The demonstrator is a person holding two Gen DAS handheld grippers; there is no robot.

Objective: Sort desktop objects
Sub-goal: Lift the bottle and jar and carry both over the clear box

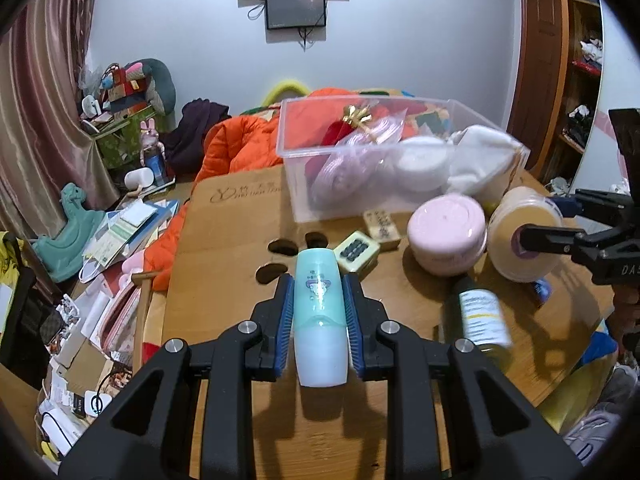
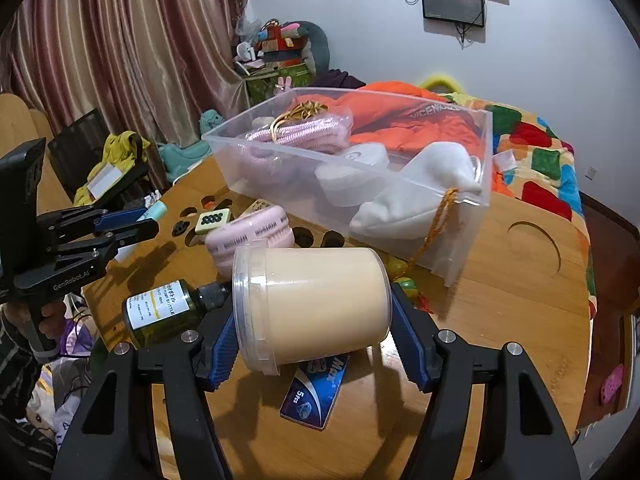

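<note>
The left gripper [image 1: 319, 312] has its blue-padded fingers [image 1: 285, 316] pinching one teal bottle [image 1: 319, 316] at mid-body, one pad on each side; the bottle points forward along the fingers, its teal end beyond the fingertips and its pale end back between the gripper's arms, above the wooden tabletop [image 1: 224, 240]. Just ahead of it lie two mahjong tiles — a green-backed one [image 1: 356, 255] and one with characters [image 1: 382, 227] — near three cut-out holes in the tabletop. Behind them, toward the far edge, stands one clear plastic bin [image 1: 296, 184] holding a pink coiled cord [image 2: 296, 136], a white round case [image 2: 352, 178] and a white cloth pouch [image 2: 404, 196]. To the right of the tiles sits one pink round jar [image 1: 447, 234], and in front of it one dark green glass bottle [image 2: 160, 312] with a white label lies on its side.

Farther right, the right gripper [image 2: 316, 320] has its fingers [image 2: 226, 344] spread wide around one cream-coloured jar [image 2: 312, 308] with a clear lid, gripping it on both sides; the jar lies tilted sideways between the pads, lid toward the left. Under it, one blue packet [image 2: 314, 394] marked "5 pcs" lies flat on the tabletop toward the near edge.
</note>
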